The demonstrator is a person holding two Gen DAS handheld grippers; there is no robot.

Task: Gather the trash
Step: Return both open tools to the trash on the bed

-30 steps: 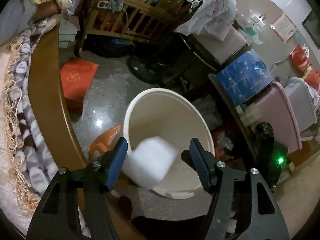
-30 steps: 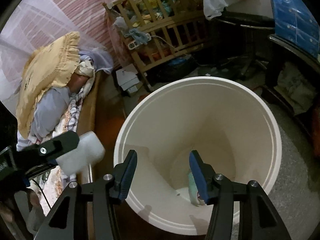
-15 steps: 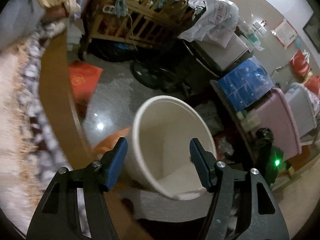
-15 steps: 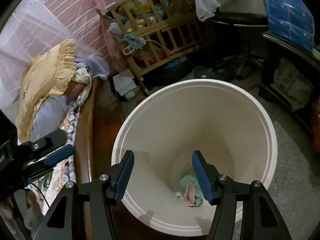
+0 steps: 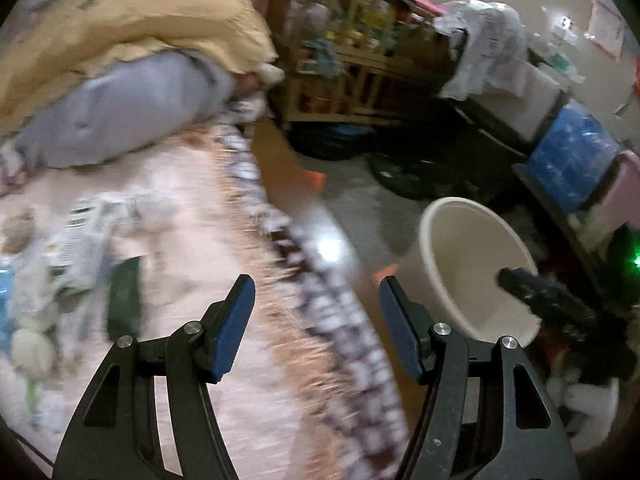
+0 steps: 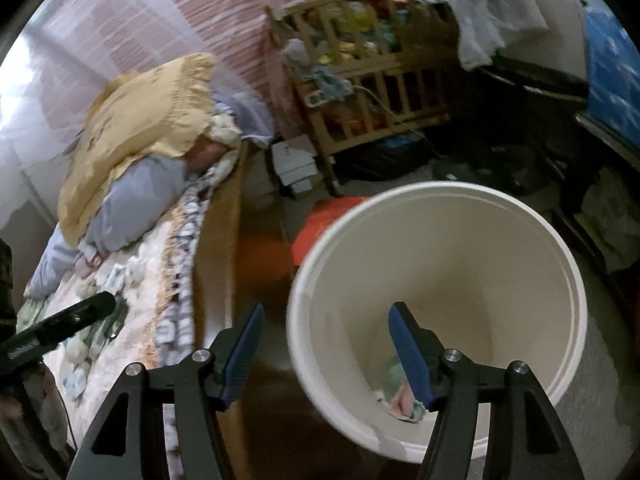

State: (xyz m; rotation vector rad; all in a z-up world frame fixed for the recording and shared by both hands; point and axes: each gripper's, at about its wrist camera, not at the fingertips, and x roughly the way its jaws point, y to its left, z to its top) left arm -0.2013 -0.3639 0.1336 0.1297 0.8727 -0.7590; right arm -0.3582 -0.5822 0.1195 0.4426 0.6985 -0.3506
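Left wrist view, blurred: the left gripper (image 5: pixel 316 320) hangs over the edge of a bed (image 5: pixel 192 240), its jaws apart with nothing between them, and scattered trash (image 5: pixel 80 240) lies on the blanket to its left. Right wrist view: the right gripper (image 6: pixel 326 350) hovers at the near rim of a white bin (image 6: pixel 460 240) on the floor beside the bed, its jaws opening and empty. A crumpled scrap (image 6: pixel 404 404) lies at the bin's bottom.
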